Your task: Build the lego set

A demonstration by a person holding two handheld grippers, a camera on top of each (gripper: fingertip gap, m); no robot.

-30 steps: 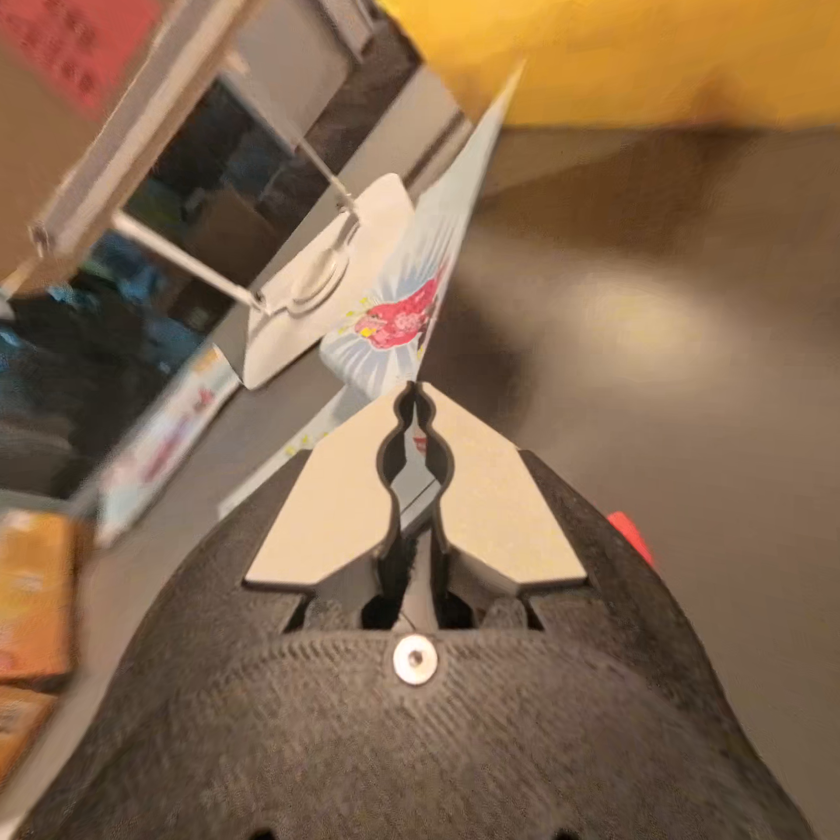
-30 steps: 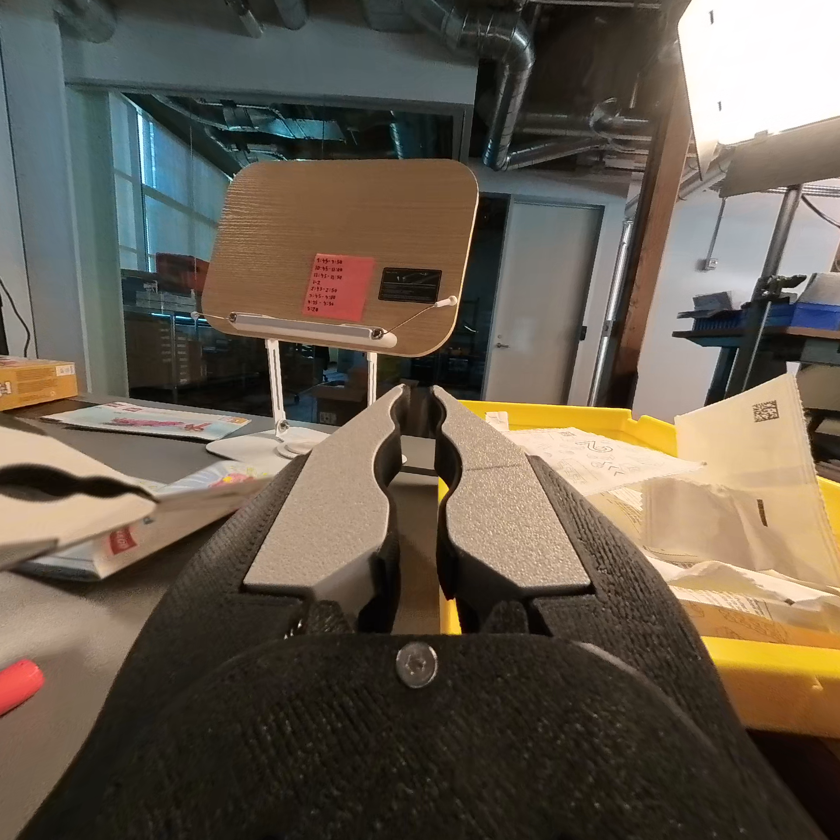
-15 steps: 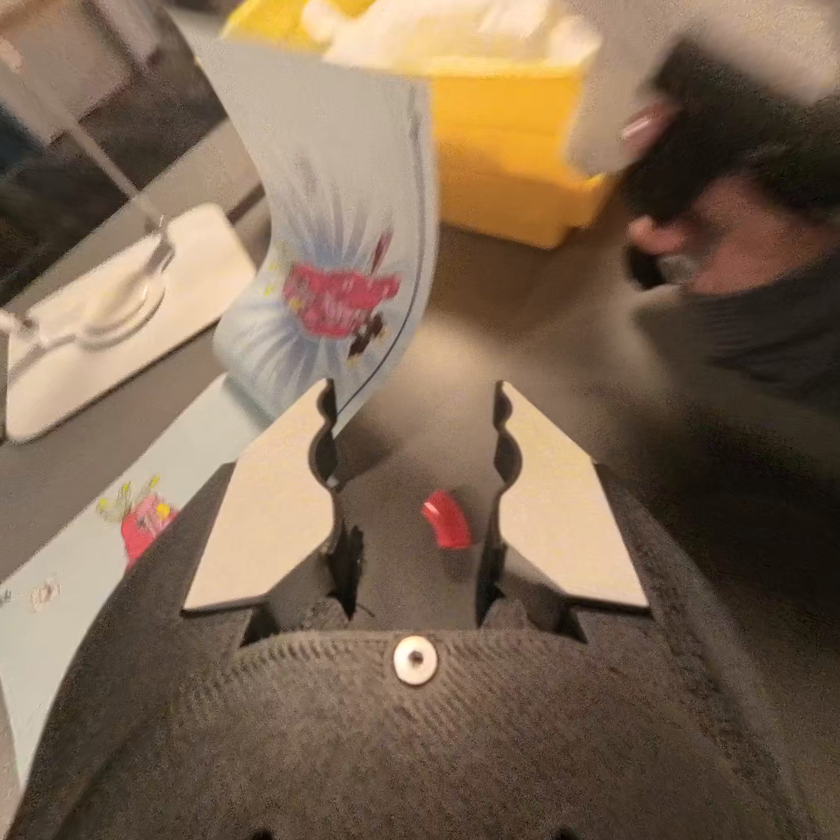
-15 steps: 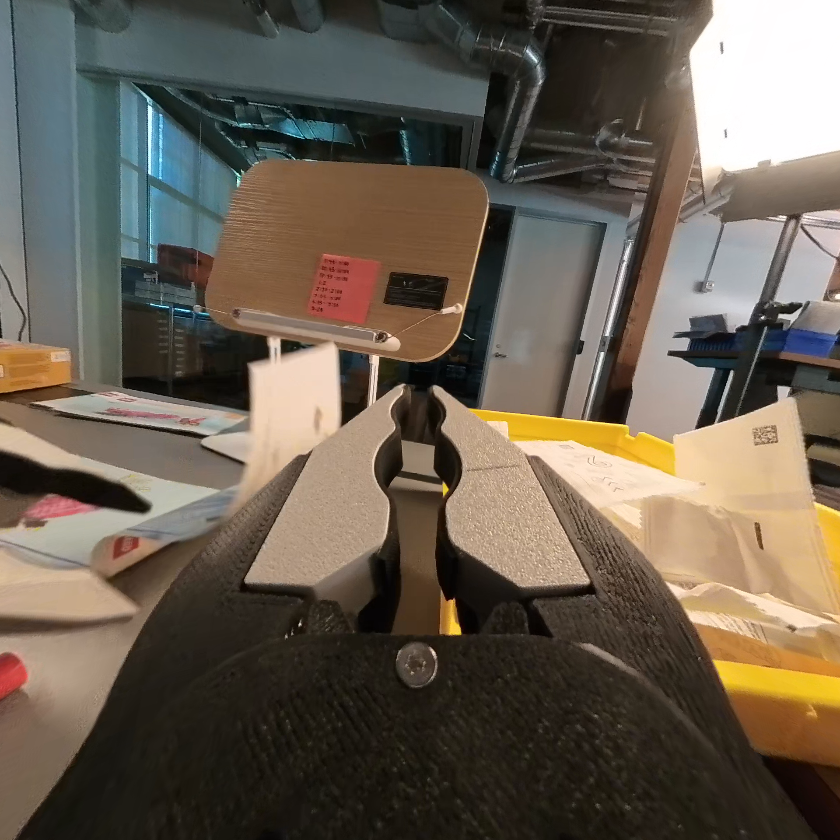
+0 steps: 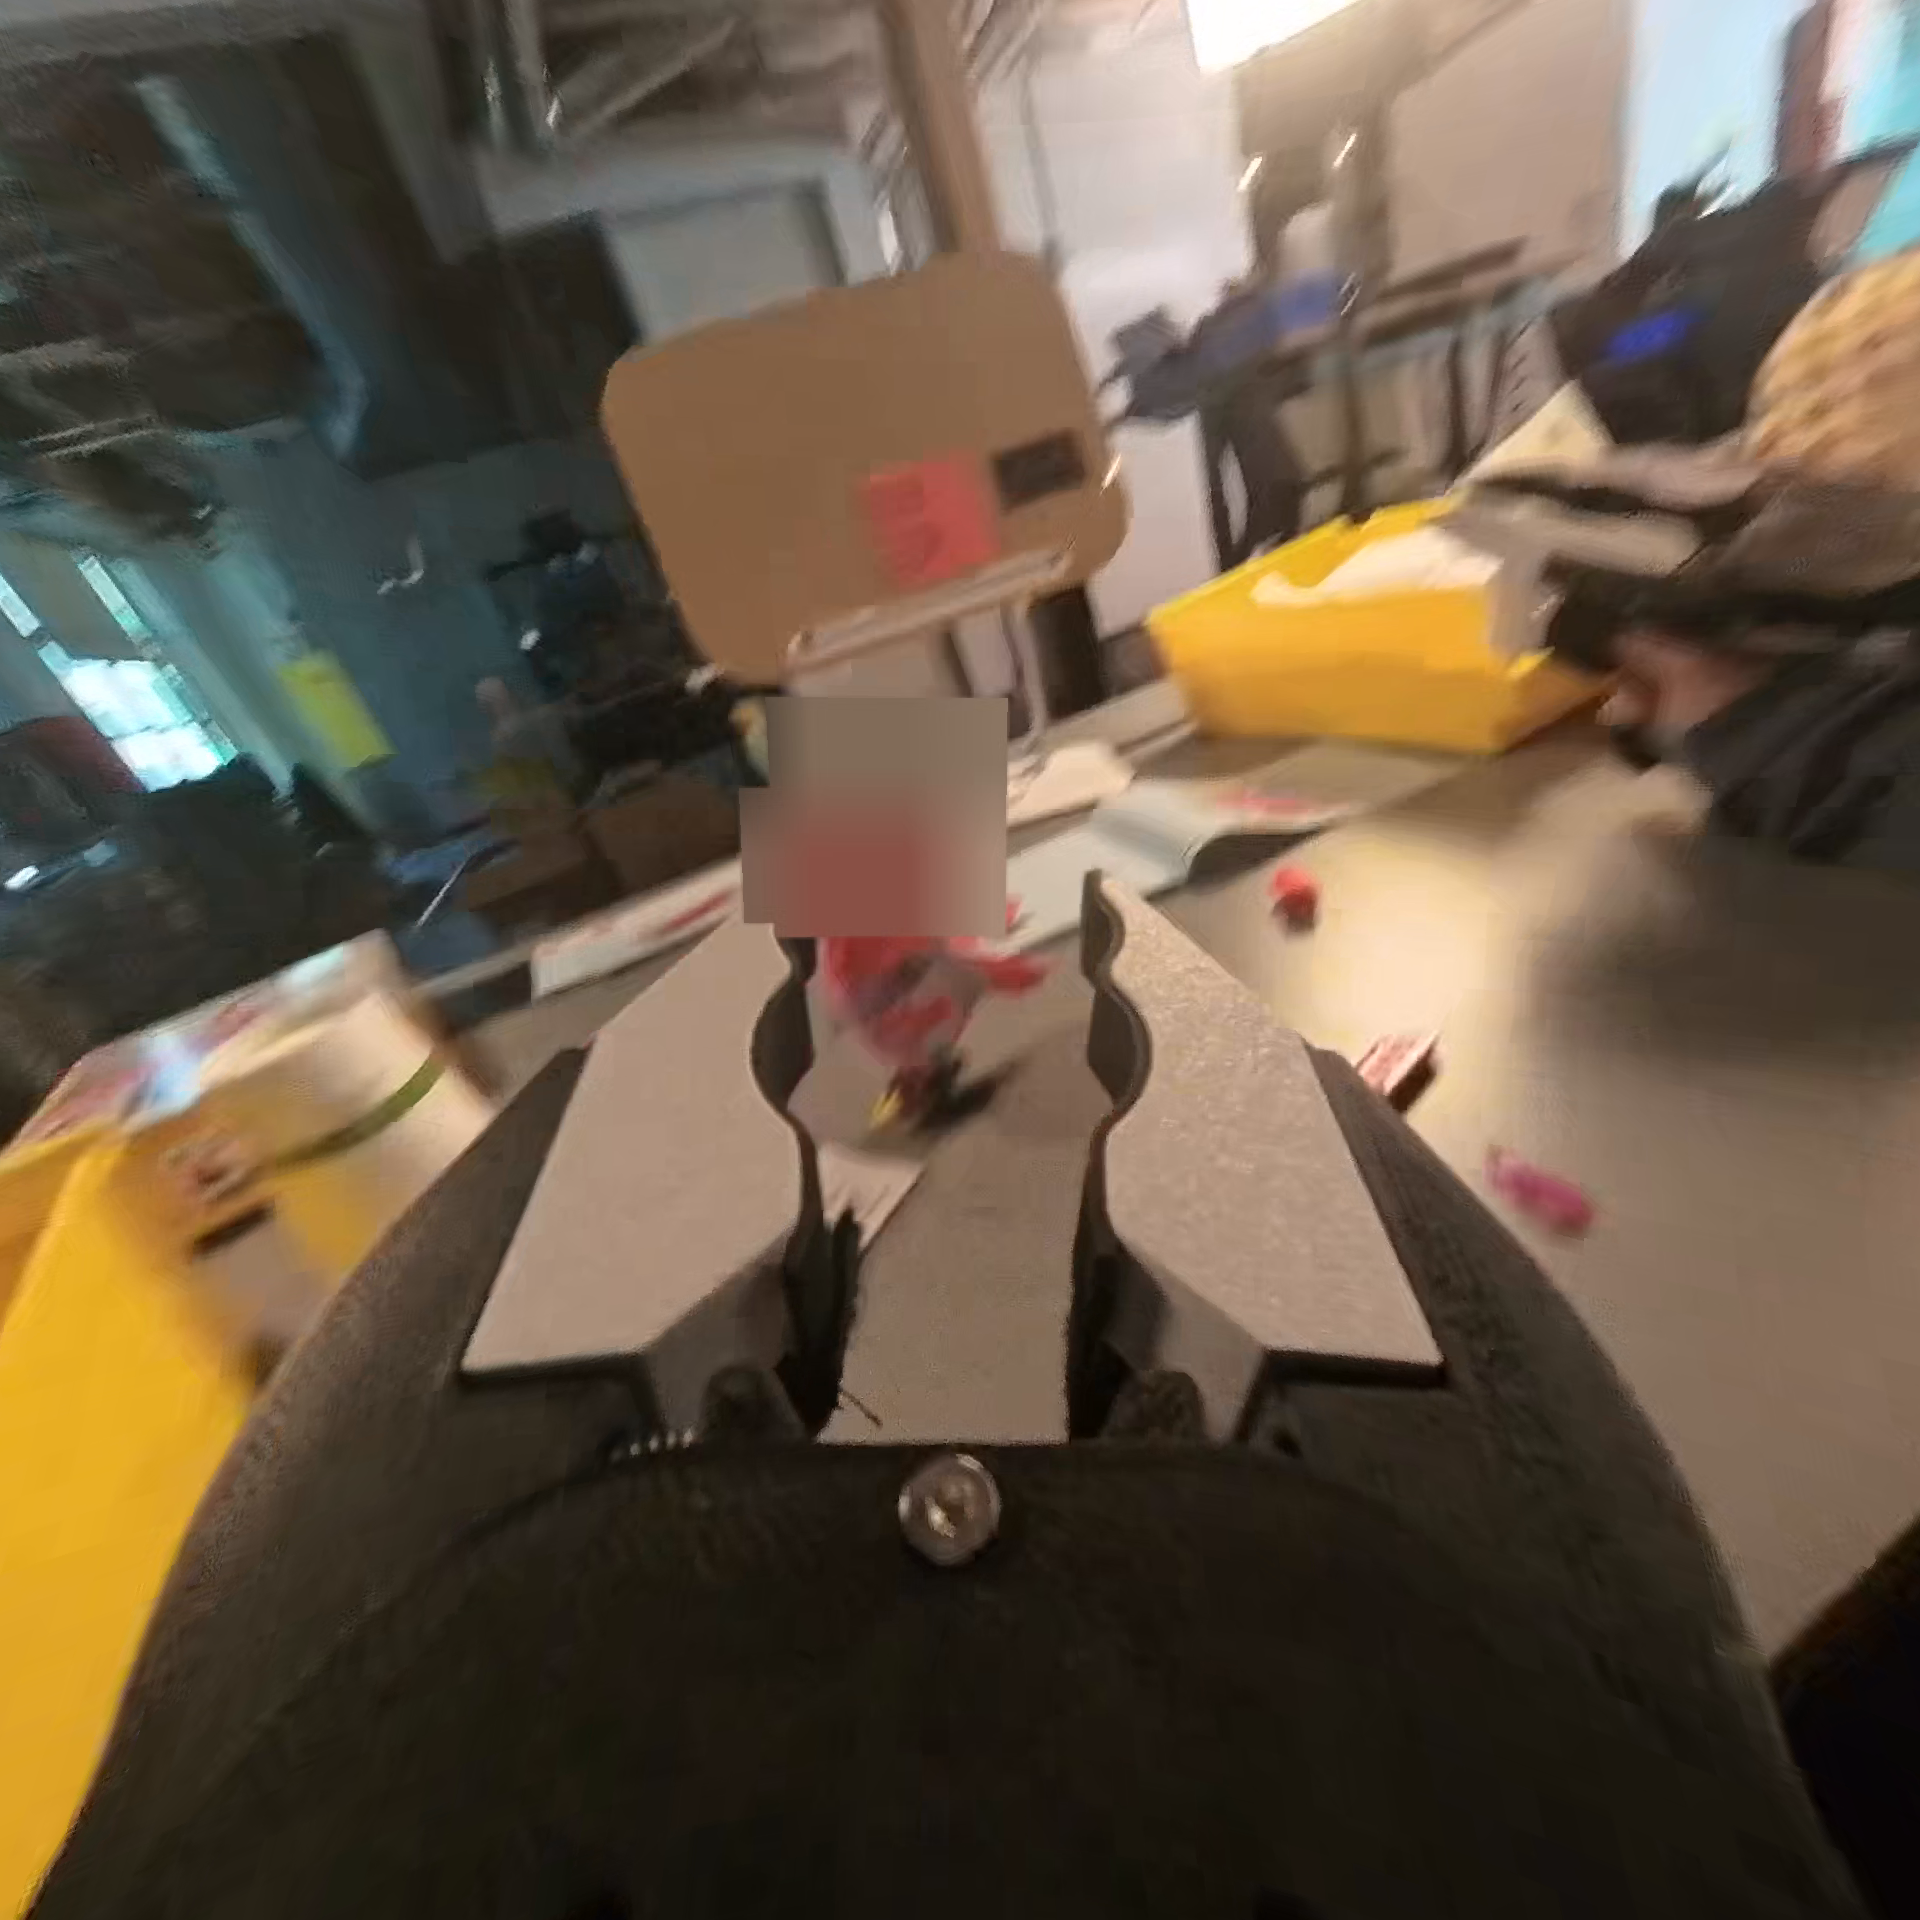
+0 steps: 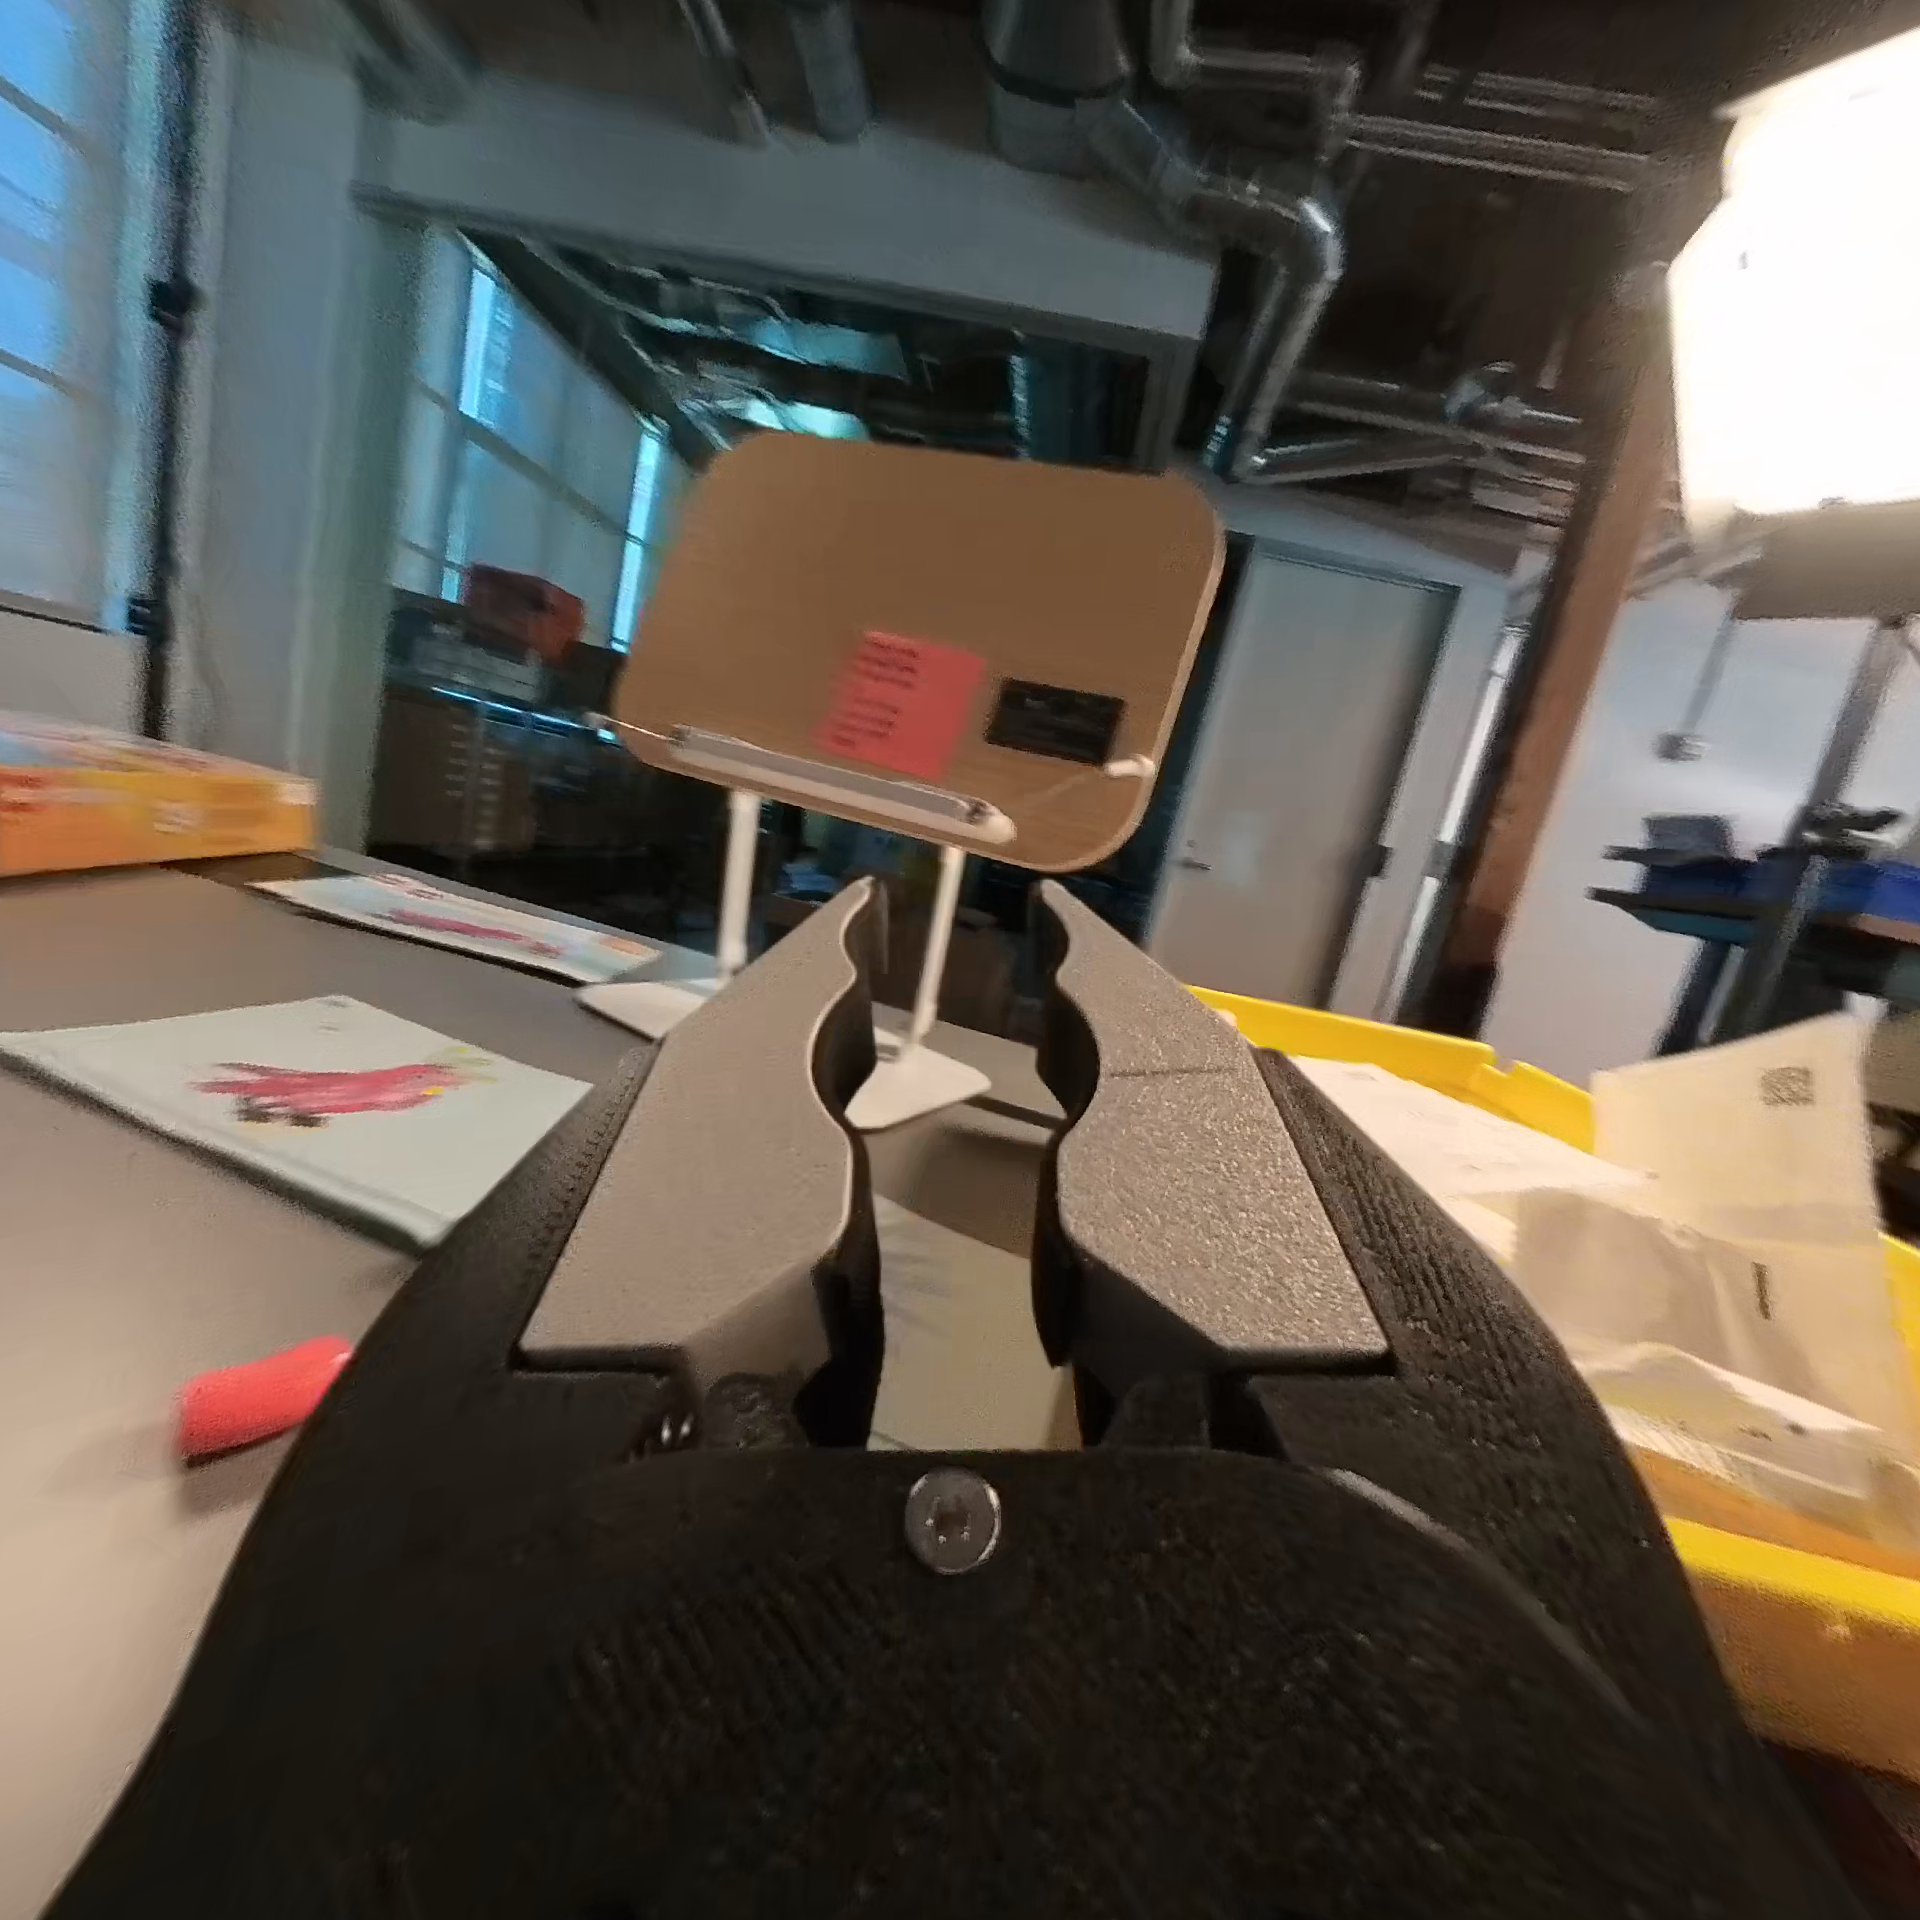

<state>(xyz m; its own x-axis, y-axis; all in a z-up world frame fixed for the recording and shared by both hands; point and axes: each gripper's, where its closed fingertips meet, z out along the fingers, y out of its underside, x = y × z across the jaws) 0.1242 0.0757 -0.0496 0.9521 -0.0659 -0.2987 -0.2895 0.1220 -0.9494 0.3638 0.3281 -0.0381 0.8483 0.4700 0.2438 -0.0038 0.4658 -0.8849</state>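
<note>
My left gripper [image 5: 940,914] is open and holds nothing. Just ahead of its spread fingers lies a light blue booklet with a red bird picture [image 5: 914,1018], badly blurred and apart from both pads. The same booklet [image 6: 301,1101] lies flat on the dark table [image 6: 125,1247] in the right wrist view. My right gripper [image 6: 958,891] is open with nothing between its pads. It points at a wooden book stand [image 6: 925,644] on white legs. The stand also shows in the left wrist view [image 5: 852,499].
A yellow bin [image 6: 1766,1621] full of papers stands at the right and also shows in the left wrist view [image 5: 1351,665]. A red piece [image 6: 260,1392], a second booklet [image 6: 457,920] and an orange box [image 6: 135,800] lie at the left. A yellow box [image 5: 104,1299] is near my left gripper. One gripper's finger ends stand about 35 cm off the other's.
My left gripper was shut on the booklet's page, then opened and let it go, and the booklet now lies flat. My left view swung up and back. My right gripper's jaws parted.
</note>
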